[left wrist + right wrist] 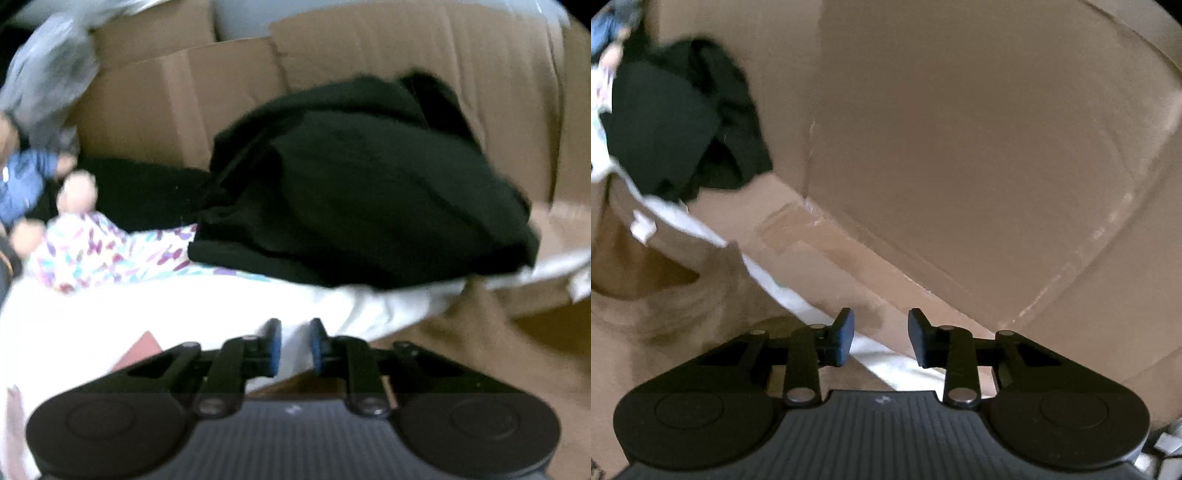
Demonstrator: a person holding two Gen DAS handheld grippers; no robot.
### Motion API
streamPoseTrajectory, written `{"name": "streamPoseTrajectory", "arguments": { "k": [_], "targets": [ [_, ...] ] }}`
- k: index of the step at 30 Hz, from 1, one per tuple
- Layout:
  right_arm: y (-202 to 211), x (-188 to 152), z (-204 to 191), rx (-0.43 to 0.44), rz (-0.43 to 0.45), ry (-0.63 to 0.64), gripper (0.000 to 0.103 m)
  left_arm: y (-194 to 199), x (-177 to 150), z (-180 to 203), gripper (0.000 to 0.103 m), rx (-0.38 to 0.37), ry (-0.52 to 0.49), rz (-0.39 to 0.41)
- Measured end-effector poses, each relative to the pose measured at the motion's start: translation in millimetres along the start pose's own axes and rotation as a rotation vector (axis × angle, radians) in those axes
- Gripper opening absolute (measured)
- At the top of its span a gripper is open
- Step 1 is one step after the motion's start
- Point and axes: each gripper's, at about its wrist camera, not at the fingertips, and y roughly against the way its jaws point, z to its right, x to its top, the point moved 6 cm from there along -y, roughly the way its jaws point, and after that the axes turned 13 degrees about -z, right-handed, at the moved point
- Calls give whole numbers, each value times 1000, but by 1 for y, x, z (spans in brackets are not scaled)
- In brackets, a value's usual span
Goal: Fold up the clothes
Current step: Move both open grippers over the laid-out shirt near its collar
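Two hand-held grippers, left hand-held gripper (pixel 295 345) narrowly parted and right hand-held gripper (pixel 881 338) wider, both empty, hover over the tan garment (pixel 461 350); black garment (pixel 369 192) lies ahead; pinch matching edges evenly.

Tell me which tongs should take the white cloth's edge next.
Probably the left tongs: the white cloth lies right between and ahead of them. The right tongs mostly face cardboard.

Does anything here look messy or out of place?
Yes. The black garment lies bunched in a heap on the white sheet instead of flat, and a doll in a patterned dress lies among the laundry.
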Motion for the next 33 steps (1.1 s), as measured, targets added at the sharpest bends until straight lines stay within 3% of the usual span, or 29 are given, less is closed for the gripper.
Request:
{"name": "streamPoseTrajectory", "arguments": {
  "k": [4,6,13,15,22,27,30,33],
  "targets": [
    [24,-7,25,33,1,20,36,19,3,-1,32,-30,28,-6],
    [35,-9,36,41,-4,38,36,31,7,0,41,-67,63,2],
    [101,-18,72,61,-55,117,36,72,19,19,46,-131,136,13],
    [130,-28,85,60,-68,121,37,90,19,31,54,-160,143,13],
    [193,-65,116,96,-84,128,37,158,23,74,60,-206,79,15],
    [210,-94,127,131,-71,113,38,196,17,102,64,-253,107,-17],
    [214,-108,137,138,-43,82,38,211,10,115,64,-268,74,-24],
    [207,-126,147,208,-71,32,44,230,2,129,64,-296,50,-36]
  ]
}}
